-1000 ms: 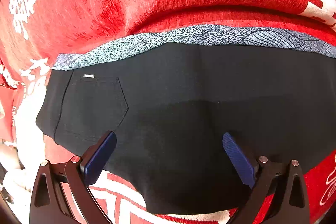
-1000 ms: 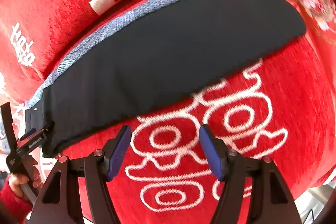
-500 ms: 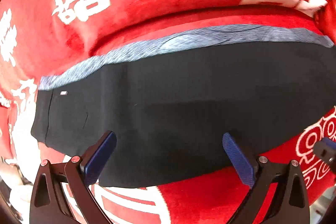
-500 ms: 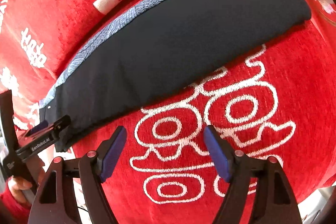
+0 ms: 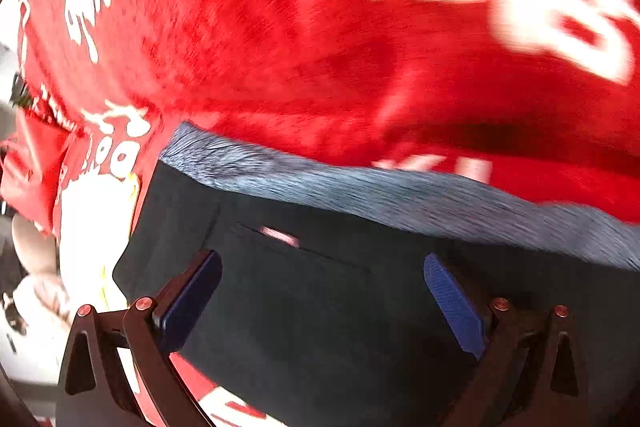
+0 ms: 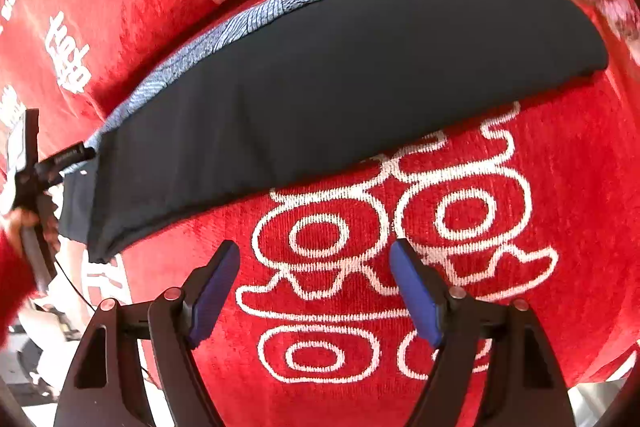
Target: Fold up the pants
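The red cover (image 6: 540, 227) with large white woven characters fills both views and carries everything. On it lie the black pants (image 6: 340, 87), already folded lengthwise into one long strip that runs, in the right wrist view, from about nine o'clock up to two o'clock. A blue-grey patterned band (image 6: 280, 3) shows along their far long edge; whether it is lining or a second layer cannot be told. That first fold looks finished and fairly smooth. What seems left is folding the strip across its length, once or more, to make a compact bundle.

The left gripper (image 5: 320, 291) hovers over the waist end, its jaws spread wide with black cloth between them but not pinched; this view is blurred. In the right wrist view the same tool appears at nine o'clock, by the strip's end. The right gripper (image 6: 314, 287) is likewise spread wide and empty, over bare red cloth at six o'clock, near the strip's near edge but apart from it.

A back pocket seam sits at the centre of the left view, with a small pale tag (image 5: 280, 237) at its top edge, too smeared to read. The white characters on the cover are decorative script I cannot read with confidence. Small white print on the left gripper's body is illegible.
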Action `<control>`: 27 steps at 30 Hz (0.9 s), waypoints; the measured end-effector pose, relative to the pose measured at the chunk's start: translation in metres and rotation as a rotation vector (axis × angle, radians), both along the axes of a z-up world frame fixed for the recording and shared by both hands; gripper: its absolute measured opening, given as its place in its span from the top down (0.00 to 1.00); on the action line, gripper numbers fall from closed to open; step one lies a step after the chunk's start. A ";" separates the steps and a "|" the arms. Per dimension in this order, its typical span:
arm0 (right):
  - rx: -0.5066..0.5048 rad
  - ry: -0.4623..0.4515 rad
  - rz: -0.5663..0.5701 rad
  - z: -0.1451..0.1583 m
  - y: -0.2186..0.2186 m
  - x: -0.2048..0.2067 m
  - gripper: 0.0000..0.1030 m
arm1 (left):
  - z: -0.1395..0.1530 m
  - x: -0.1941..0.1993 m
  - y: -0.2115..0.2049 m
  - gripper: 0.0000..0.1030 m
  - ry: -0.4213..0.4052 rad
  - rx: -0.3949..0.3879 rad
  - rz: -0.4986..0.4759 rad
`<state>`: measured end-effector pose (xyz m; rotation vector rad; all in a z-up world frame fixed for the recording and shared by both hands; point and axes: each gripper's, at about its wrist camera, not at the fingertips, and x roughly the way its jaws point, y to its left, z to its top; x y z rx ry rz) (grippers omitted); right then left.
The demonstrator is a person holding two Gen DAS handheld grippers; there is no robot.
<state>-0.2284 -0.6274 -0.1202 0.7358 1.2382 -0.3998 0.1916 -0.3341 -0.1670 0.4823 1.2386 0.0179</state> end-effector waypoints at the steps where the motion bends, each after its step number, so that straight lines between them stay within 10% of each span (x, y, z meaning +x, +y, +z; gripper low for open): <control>1: -0.009 0.009 0.000 0.000 0.001 0.002 0.22 | -0.005 0.008 0.005 0.01 0.004 0.006 0.020; 10: -0.024 0.062 -0.054 -0.002 0.007 0.022 0.22 | -0.002 0.040 0.015 0.01 0.025 -0.020 0.136; 27: 0.188 -0.271 -0.434 0.001 -0.085 -0.038 0.22 | 0.061 -0.212 -0.204 0.01 0.186 -0.320 -0.527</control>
